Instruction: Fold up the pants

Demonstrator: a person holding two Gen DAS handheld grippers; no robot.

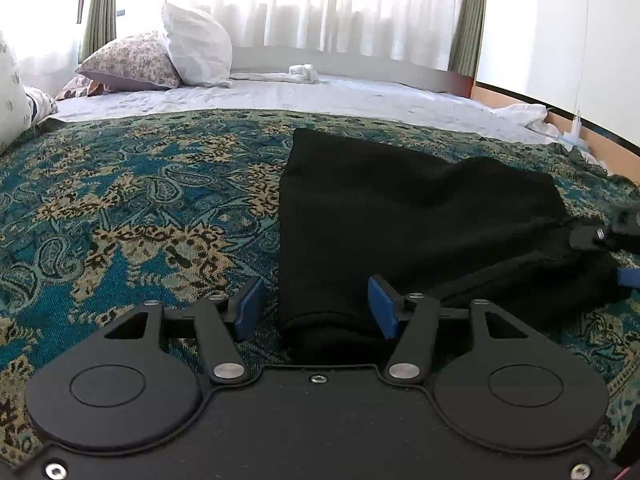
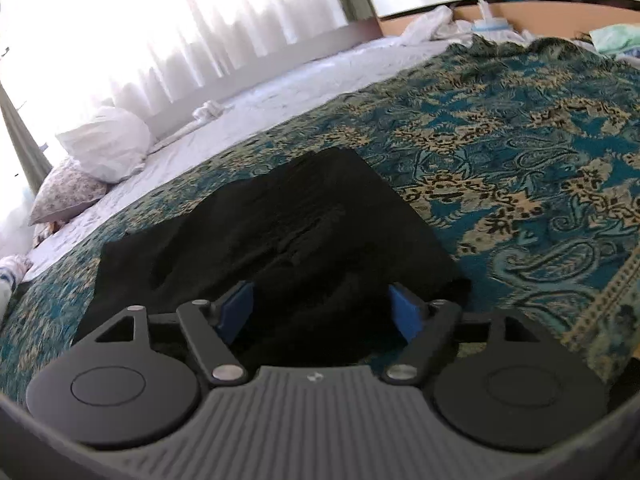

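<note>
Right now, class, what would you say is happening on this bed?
A person with a gripper in each hand is folding black pants on a teal paisley bedspread. The pants already lie as a compact folded bundle. The left gripper and the right gripper are both open, each straddling a near edge of the fabric without clamping it.

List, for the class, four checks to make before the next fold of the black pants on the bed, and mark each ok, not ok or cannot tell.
1. Left gripper open, near pants edge between its pads: ok.
2. Right gripper open over the cloth: ok.
3. Black pants lying on the patterned bedspread, apart from the white pillow: ok.
4. Top layer flat: not ok, it bulges and wrinkles.
5. Layers underneath aligned: cannot tell, hidden.
</note>
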